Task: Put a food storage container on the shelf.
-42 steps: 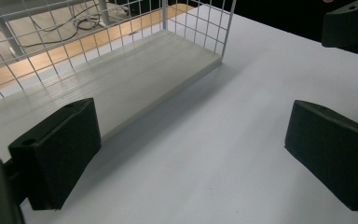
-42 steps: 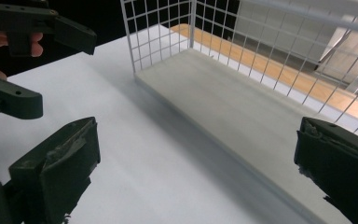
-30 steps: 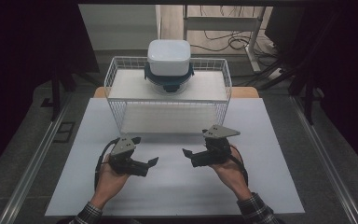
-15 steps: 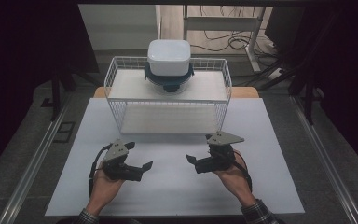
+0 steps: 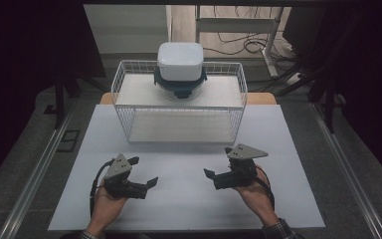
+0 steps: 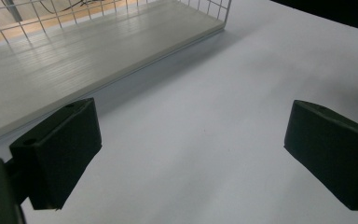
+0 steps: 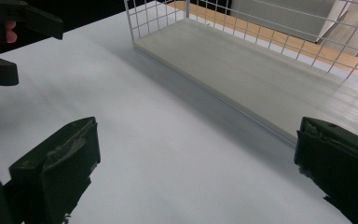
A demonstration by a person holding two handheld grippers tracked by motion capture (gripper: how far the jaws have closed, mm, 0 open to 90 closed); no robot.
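A white wire rack stands at the back of the white table top. On its upper shelf sits a clear container with a dark teal lid and a white square tub on top of it. My left gripper rests low at the front left, open, with nothing between its jaws. At the front right, my right gripper is also open and empty. Both point inward, toward each other and the rack's lower shelf.
The rack's lower shelf is a bare pale board. In the right gripper view the left gripper shows at the top left. Metal rails run along both sides of the table, and cables lie on the floor behind it.
Both grippers have drawn back from the rack toward the near edge of the table. Their jaws stay open and empty.
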